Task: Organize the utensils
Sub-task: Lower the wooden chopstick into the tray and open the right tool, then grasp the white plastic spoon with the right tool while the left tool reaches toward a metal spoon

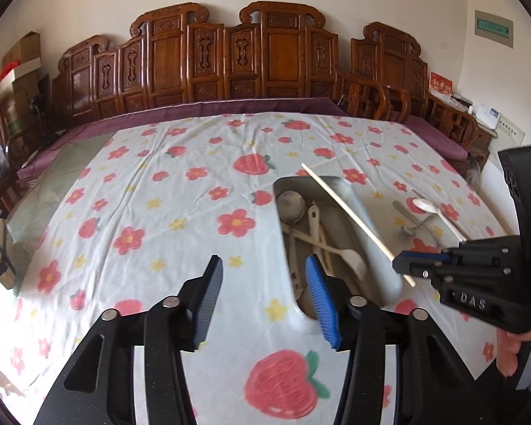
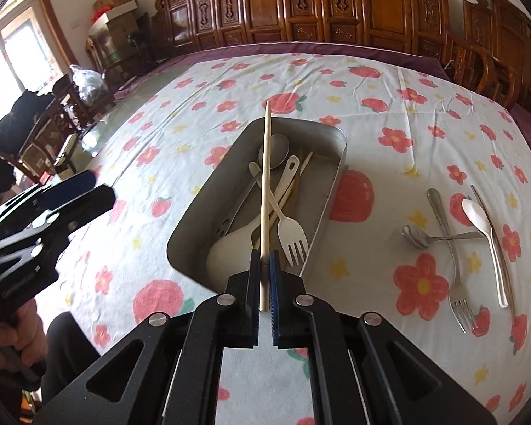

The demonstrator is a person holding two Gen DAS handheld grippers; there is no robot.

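Over tray: right gripper point(image 2: 264, 265) pinches chopstick point(image 2: 265, 177), ready for dropping among sorted utensils.
Tray point(image 2: 331, 180): frame centre, on counter point(image 2: 159, 113).
Left gripper point(image 1: 263, 279): spread, empty.
Right side: loose fork point(image 2: 455, 269), spoons point(image 2: 478, 212) await.

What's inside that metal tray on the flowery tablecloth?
The metal tray holds a metal spoon, a white fork, a white spoon and wooden sticks. A dark utensil lies mostly buried. The chopstick in the right tongs hides part of the pile.
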